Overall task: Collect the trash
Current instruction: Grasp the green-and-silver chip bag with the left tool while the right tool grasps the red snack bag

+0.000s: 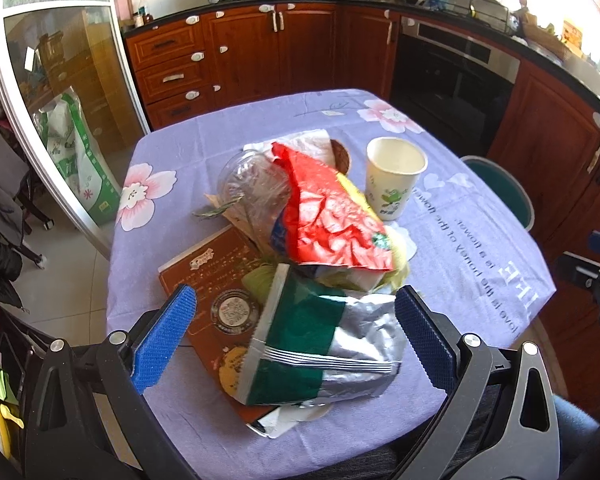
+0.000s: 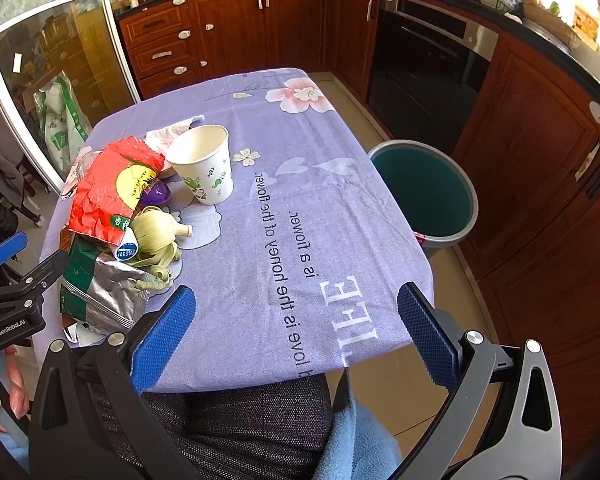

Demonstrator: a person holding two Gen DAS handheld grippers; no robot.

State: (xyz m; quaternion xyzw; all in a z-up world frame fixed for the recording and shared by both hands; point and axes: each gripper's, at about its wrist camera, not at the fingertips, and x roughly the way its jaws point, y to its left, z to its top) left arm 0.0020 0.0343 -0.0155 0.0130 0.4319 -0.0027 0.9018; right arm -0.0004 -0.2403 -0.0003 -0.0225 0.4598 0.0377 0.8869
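Fingers open wide on both grippers, holding nothing, just getting started on the trash.

Hovering with the left gripper (image 1: 296,340) over the pile on the purple table (image 2: 300,208), blue pads on each side of the green and silver bag (image 1: 320,344) but not touching it. Probably picking that bag first: dropping lower, then squeezing. Lying behind it, going left to right: brown flat box (image 1: 204,280), clear plastic cup (image 1: 252,184), red wrapper (image 1: 332,216), paper cup (image 1: 394,176). Waiting with the right gripper (image 2: 296,336) over bare cloth near the front edge. Sitting past the table's right side, well apart from the pile: green bin (image 2: 424,192). Hiding under the wrappers: more bits, hard to name.
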